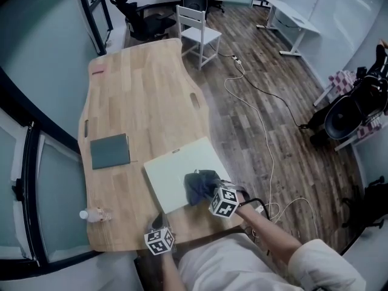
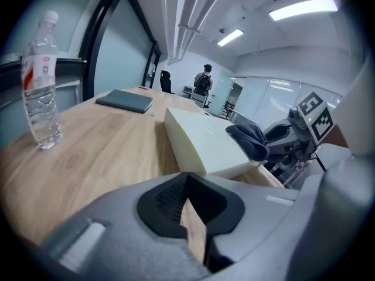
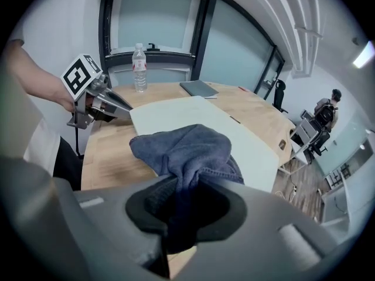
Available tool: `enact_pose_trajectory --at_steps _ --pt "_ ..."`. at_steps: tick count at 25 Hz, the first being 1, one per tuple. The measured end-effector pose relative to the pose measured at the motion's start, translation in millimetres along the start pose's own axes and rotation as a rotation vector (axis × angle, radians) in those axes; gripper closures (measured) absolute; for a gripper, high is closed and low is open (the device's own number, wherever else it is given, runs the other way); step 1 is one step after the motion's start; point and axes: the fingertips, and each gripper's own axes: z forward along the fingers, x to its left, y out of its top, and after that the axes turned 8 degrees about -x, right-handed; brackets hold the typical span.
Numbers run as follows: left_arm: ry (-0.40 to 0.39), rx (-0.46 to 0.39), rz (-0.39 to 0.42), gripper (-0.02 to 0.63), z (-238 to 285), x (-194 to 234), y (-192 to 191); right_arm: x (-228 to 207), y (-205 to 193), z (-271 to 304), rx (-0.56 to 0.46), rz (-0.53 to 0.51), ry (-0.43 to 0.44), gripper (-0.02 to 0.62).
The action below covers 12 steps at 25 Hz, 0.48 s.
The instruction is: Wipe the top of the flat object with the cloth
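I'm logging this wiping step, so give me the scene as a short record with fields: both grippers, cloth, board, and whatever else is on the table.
right gripper: shut on cloth
cloth: dark blue, bunched, on the board's near part
board: pale, flat on the table
left gripper: shut, empty, at the table's near edge
other: bottle upright, notebook flat, both left of the board

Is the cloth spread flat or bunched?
Bunched: the cloth sits in a crumpled heap on the pale board, pinched by the right gripper.
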Motion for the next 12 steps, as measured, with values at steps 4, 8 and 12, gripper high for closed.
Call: enact_pose_trajectory --at_steps 4,8,12 --pt "0.002 -0.003 -0.004 0.598 0 0 -1 13 17 10 -0.024 -0.009 0.028 0.517" --pt "0.008 -0.017 -0.022 0.598 -1 1 1 31 43 26 -0.054 -0.018 0.068 0.517" --pt "0.014 -0.028 -0.038 0.598 -2 0 1 51 74 43 -0.098 -0.042 0.096 0.517"
